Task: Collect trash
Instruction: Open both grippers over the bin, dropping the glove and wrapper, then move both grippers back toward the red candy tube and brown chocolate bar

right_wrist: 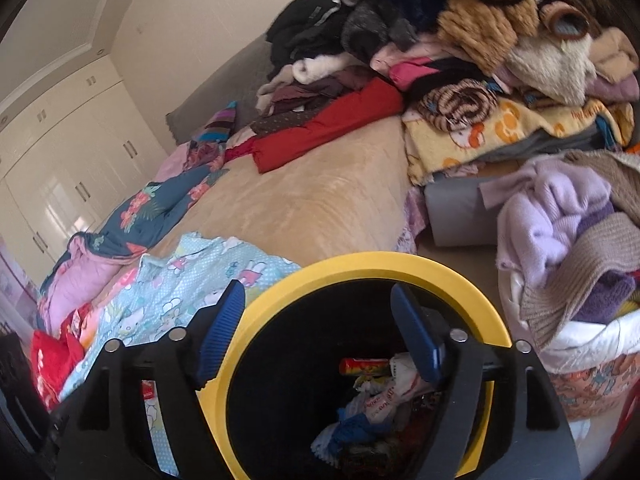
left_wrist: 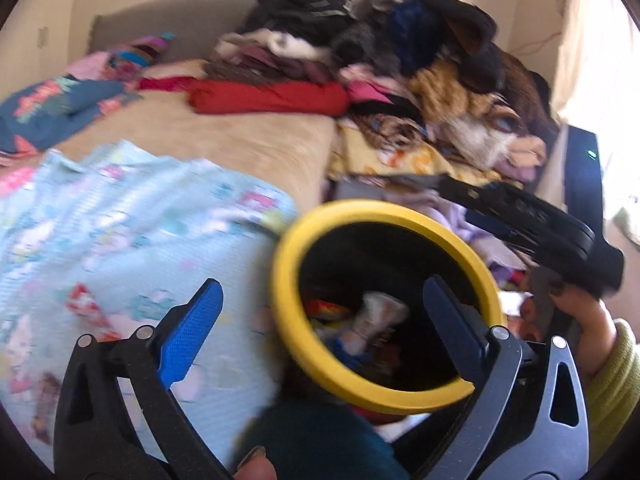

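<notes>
Left gripper (left_wrist: 316,320) is hovering at the bin's (left_wrist: 288,280) yellow rim, fingers spread and carrying nothing; right gripper (right_wrist: 320,332) is hanging over the same bin (right_wrist: 460,276), fingers likewise spread and empty, one finger outside the rim, one above the opening. Collected trash (right_wrist: 376,392) is lying at the bottom of the bin beside the bed (right_wrist: 320,200), so a drop-off step is likely finishing; next move probably calls for locating another scrap among the bedding

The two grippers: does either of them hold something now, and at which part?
Nothing is held. The left gripper and the right gripper are both open and empty above the yellow-rimmed bin.
</notes>
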Available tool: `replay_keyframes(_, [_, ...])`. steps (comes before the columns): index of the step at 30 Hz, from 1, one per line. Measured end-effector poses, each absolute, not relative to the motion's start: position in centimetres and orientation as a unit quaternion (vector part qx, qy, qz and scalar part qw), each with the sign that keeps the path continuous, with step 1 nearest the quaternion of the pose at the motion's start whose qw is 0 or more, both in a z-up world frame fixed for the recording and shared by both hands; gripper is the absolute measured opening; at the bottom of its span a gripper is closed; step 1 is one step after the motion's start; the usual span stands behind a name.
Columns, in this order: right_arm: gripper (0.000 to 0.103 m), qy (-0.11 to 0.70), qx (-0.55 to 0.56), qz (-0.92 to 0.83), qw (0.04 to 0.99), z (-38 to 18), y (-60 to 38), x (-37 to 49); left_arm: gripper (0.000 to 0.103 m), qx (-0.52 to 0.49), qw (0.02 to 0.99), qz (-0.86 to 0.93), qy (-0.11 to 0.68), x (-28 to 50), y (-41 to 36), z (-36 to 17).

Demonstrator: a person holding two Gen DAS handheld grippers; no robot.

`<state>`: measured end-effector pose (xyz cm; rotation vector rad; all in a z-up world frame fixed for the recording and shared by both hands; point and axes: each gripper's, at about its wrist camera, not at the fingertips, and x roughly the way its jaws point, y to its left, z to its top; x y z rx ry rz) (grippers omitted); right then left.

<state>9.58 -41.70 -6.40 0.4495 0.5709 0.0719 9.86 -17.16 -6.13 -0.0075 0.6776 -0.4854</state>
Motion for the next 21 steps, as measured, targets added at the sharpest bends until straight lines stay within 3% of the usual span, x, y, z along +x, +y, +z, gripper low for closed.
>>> replay_keyframes(21, [0.077,0.276,0.136,0.152,0.939,-4.2,-29.3,9.7,0.092,-0.054,0.951,-0.111,0.283,10.9,-5.0,-3.0])
